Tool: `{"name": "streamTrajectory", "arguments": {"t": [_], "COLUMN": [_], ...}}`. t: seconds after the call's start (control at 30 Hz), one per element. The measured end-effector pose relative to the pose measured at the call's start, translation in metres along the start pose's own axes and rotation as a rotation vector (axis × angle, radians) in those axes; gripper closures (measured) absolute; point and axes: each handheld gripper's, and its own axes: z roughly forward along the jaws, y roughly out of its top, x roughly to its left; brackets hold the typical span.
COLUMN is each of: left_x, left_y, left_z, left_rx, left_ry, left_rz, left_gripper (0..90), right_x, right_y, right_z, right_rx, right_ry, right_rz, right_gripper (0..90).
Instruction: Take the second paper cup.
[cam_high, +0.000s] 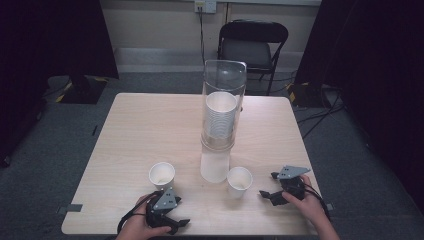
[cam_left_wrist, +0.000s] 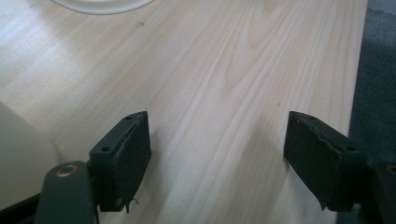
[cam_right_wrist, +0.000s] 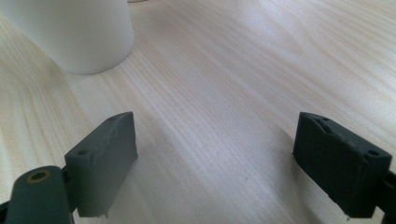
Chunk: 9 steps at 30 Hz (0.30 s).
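Observation:
A tall clear dispenser tube (cam_high: 223, 85) stands mid-table with a stack of white paper cups (cam_high: 220, 117) inside; the lowest cup (cam_high: 215, 167) hangs out below. Two white paper cups stand upright in front: one at the left (cam_high: 162, 175), one at the right (cam_high: 239, 181). My left gripper (cam_high: 181, 226) lies near the front edge, just below the left cup, open over bare wood (cam_left_wrist: 217, 135); a cup wall (cam_left_wrist: 18, 158) shows at that view's left edge. My right gripper (cam_high: 267, 184) sits right of the right cup, open (cam_right_wrist: 215, 135), with the cup (cam_right_wrist: 74, 32) ahead and apart.
The light wooden table (cam_high: 140, 130) has bare wood across its left and back parts. Its edge and the grey floor (cam_left_wrist: 373, 70) show beside my left gripper. A black folding chair (cam_high: 252, 47) stands behind the table. Cables (cam_high: 320, 117) lie on the floor at the right.

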Motion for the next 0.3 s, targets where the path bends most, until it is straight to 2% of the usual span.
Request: {"name": "streamTrajectory", "arguments": {"t": [0.03, 0.3], "left_x": [0.0004, 0.0018], "left_y": [-0.0023, -0.0025], "left_z": [0.0017, 0.0014], "left_rx": [-0.031, -0.024], "left_ry": [-0.005, -0.006], "left_rz": [-0.003, -0.001], "left_gripper": [21.8, 20.2], "right_x": [0.0000, 0.0000], "right_y": [0.0000, -0.0001], "right_z": [0.0000, 0.0001], "right_rx": [-0.001, -0.001], "right_ry": [0.000, 0.000], "right_rz": [0.000, 0.000], "right_gripper": [12.9, 12.8]}}
